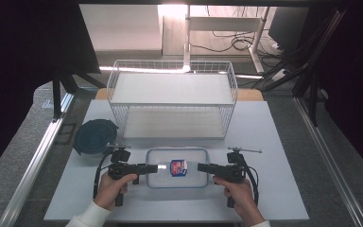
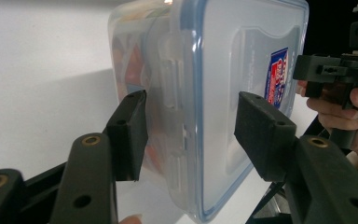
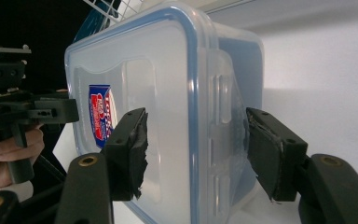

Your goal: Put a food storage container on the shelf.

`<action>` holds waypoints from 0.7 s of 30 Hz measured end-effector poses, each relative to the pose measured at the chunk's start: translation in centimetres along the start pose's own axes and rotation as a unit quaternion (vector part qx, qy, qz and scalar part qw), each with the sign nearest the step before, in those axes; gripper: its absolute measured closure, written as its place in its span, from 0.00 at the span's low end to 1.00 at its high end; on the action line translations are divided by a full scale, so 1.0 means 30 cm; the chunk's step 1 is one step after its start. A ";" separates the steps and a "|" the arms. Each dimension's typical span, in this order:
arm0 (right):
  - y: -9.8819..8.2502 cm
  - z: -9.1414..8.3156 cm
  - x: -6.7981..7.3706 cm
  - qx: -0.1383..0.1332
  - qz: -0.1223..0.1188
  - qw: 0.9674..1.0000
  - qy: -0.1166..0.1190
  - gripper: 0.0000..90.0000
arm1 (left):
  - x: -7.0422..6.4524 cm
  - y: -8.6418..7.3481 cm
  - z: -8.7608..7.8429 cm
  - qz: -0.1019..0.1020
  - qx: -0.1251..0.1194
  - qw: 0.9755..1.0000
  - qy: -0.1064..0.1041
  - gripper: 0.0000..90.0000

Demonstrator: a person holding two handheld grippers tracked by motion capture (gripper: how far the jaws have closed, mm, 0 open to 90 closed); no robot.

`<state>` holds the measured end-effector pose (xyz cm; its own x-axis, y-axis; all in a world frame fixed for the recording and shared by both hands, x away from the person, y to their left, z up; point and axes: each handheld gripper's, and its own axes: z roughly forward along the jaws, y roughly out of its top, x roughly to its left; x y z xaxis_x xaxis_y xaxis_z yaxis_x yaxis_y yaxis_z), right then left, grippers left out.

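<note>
The clear lidded container (image 1: 177, 168) lies on the surface (image 1: 274, 142) in front of the wire rack (image 1: 172, 97). We pinch each short end evenly across its clasp, so a lift stays level. Our right gripper (image 3: 193, 149) clenches its end. Our left gripper (image 2: 191, 130) straddles the other end, top pad apparently short of the lid. Both hands reach in level, facing each other.

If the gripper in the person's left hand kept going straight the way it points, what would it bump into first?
The left gripper points at the short end of the clear rectangular plastic container with a blue-rimmed lid. That end already sits between its jaws, so it would likely press straight into the side latch flap.
</note>
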<state>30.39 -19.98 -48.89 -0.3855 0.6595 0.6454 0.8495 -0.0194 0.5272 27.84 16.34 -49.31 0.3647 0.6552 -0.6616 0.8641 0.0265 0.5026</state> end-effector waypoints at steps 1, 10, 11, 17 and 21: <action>0.000 -0.002 -0.001 0.000 -0.003 1.000 0.000 0.45 | 0.000 0.000 0.000 -0.001 0.000 1.000 -0.001 0.51; 0.005 -0.014 0.016 -0.008 -0.017 1.000 0.000 0.46 | -0.003 0.003 -0.011 0.006 -0.008 1.000 -0.006 0.51; 0.005 -0.015 0.018 -0.009 -0.019 1.000 0.000 0.46 | -0.004 0.003 -0.013 0.008 -0.007 1.000 -0.005 0.51; 0.008 -0.024 0.029 -0.011 -0.026 1.000 0.003 0.46 | -0.016 0.007 -0.027 0.018 -0.014 1.000 -0.006 0.51; 0.016 -0.041 0.050 -0.018 -0.046 0.999 0.003 0.47 | -0.023 0.012 -0.041 0.025 -0.021 0.999 -0.012 0.51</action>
<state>29.78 -19.92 -47.00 -0.4641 0.6547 0.5967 0.7971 0.0149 0.6037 27.48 16.84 -47.99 0.4165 0.6380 -0.6477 0.8288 0.0263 0.5589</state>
